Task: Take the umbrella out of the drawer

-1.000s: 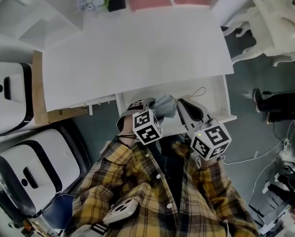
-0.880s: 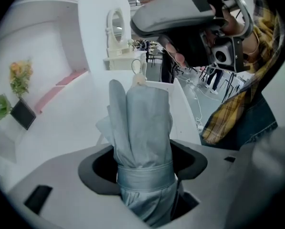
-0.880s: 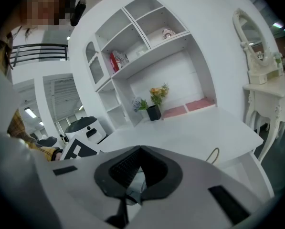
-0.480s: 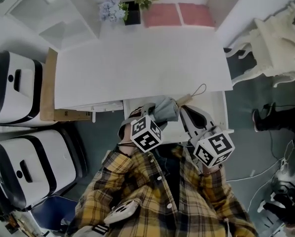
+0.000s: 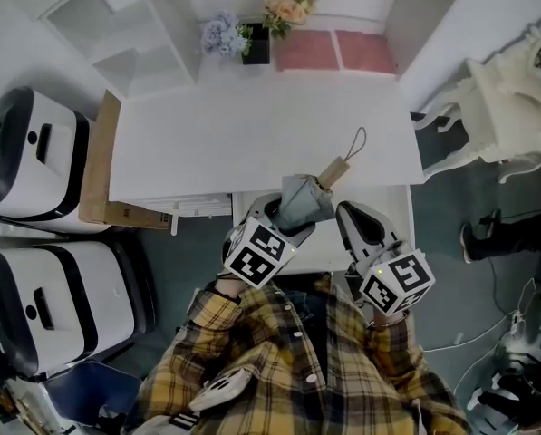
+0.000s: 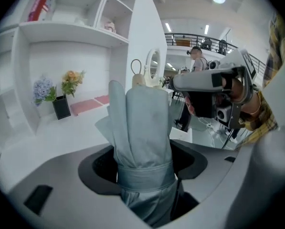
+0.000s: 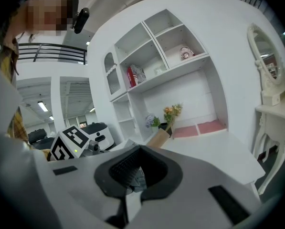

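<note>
Being gripped: the folded umbrella [image 6: 144, 128].
It is clamped between the left fingers [image 6: 51, 168]; the right fingers [image 7: 195, 185] are closed together, empty, alongside.

We note a white desk [image 5: 252, 134] with its drawer [image 5: 399, 225] open under the near edge, and flowers [image 5: 284, 7] at the back. The left gripper [image 5: 284, 214] clasps a folded grey umbrella [image 5: 304, 199], which slants over the desk edge with its tan handle [image 5: 333, 171] and cord loop pointing rearward. The right gripper [image 5: 350, 216] sits just right of the umbrella above the drawer, and the person's plaid sleeves [image 5: 252, 352] fill the foreground.
</note>
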The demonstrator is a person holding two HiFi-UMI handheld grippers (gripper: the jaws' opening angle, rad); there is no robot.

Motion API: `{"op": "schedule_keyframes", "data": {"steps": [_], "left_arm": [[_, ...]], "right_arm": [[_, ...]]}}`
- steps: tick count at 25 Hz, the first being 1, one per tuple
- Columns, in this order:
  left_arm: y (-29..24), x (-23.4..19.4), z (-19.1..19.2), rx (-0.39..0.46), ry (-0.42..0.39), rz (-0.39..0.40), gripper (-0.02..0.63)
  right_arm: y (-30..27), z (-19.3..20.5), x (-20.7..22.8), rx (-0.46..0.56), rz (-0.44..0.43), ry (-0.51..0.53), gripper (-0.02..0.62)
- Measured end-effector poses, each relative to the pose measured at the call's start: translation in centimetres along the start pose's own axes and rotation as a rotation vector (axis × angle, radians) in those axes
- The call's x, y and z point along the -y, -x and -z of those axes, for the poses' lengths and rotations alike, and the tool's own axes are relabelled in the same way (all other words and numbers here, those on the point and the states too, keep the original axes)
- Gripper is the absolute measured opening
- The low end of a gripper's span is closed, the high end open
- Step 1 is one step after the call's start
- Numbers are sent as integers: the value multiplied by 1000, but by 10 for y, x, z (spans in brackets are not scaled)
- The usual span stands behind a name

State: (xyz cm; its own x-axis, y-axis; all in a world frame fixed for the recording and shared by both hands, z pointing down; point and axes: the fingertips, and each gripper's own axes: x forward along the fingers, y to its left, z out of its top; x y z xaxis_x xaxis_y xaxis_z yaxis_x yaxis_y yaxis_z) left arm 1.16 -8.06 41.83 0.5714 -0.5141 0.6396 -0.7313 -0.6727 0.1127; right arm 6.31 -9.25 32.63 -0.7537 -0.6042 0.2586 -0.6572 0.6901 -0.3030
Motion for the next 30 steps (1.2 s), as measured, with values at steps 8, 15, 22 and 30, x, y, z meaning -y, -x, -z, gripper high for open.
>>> {"op": "schedule_keyframes", "data": {"steps": [8,15,22,30], "left_arm": [[22,8,-25,119,57,-3,313],[46,14,-49,279,144,19,313],[63,9,-71,374,189,54,313],[67,10,-81,400,221,109,313]], "right_arm": [[3,-9,4,12,8,21,17],[11,-19,8,47,22,17,17],[10,-38,5,74,15,58,17],[6,-41,4,78,13,71,17]]}}
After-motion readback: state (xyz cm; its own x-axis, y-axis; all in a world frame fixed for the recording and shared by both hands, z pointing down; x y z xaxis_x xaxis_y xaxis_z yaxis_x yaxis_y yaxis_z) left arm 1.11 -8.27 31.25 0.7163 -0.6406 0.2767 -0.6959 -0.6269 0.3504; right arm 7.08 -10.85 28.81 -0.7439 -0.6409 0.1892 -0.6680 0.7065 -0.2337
